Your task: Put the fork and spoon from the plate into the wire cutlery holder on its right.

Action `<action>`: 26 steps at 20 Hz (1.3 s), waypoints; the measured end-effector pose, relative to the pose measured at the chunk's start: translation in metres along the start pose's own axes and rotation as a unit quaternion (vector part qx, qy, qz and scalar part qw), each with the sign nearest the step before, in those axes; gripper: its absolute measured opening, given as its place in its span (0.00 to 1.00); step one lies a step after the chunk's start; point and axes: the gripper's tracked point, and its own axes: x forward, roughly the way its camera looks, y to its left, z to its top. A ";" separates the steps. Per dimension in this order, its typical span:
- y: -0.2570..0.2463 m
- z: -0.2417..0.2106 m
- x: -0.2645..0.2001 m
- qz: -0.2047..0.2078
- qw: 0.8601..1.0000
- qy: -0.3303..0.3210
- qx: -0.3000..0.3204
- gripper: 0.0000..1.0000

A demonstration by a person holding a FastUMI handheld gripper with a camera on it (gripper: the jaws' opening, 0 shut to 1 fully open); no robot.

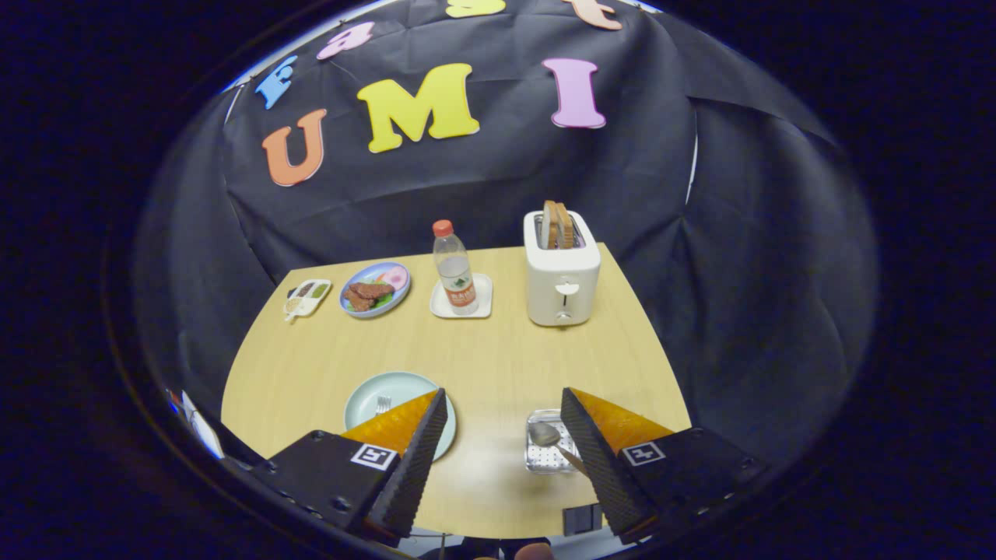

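Observation:
A pale green plate lies on the wooden table, partly behind my left finger, with a fork resting on it, tines showing. To the plate's right stands the wire cutlery holder, and a spoon lies in it, bowl up, its handle running behind my right finger. My gripper hovers above the table's near side, open wide with nothing between its fingers. The left finger overlaps the plate and the right finger overlaps the holder's right side.
At the far side of the table stand a white toaster with bread slices, a water bottle on a white coaster, a blue plate of food and a small white sauce tray.

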 end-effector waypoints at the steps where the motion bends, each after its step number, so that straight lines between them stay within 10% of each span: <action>1: 0.015 -0.002 0.001 0.005 1.000 -0.010 -0.001 0.91; 22: 0.182 -0.172 0.129 0.010 0.995 0.071 -0.069 0.96; 26: 0.186 -0.186 0.142 0.009 0.993 0.097 -0.066 0.79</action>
